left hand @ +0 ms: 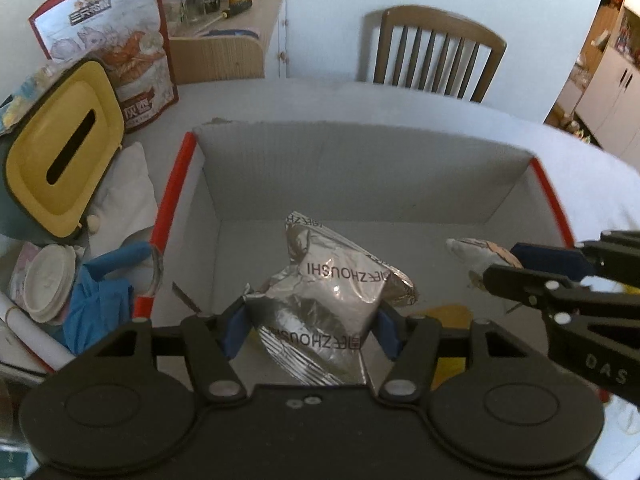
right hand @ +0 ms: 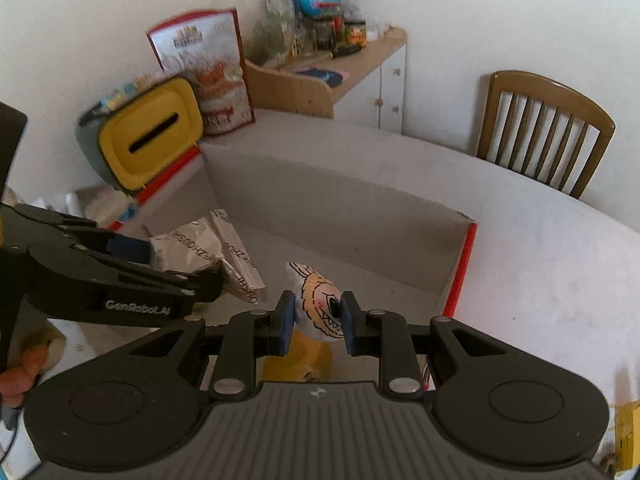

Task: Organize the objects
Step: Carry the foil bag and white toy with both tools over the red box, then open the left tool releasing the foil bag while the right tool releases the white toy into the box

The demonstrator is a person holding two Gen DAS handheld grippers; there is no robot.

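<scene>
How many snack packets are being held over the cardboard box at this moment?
2. The silver foil packet is clamped in the left tool; the cartoon-face packet is clamped in the right tool. Both are above the box. Others may lie hidden beneath.

Foil pouch (left hand: 324,304): lower end hidden behind left hand-held gripper (left hand: 310,328) body; print mirrored, partly legible. Cartoon pouch (right hand: 320,308): sides covered by right hand-held gripper (right hand: 318,322) pads, bottom hidden. Yellow item (right hand: 304,360) under it: mostly covered, kind unclear. Box (left hand: 360,160): near wall out of sight in both views. Shelf (right hand: 360,60) jars: blurred, labels unreadable. Poster (right hand: 208,60): text blurred.
</scene>
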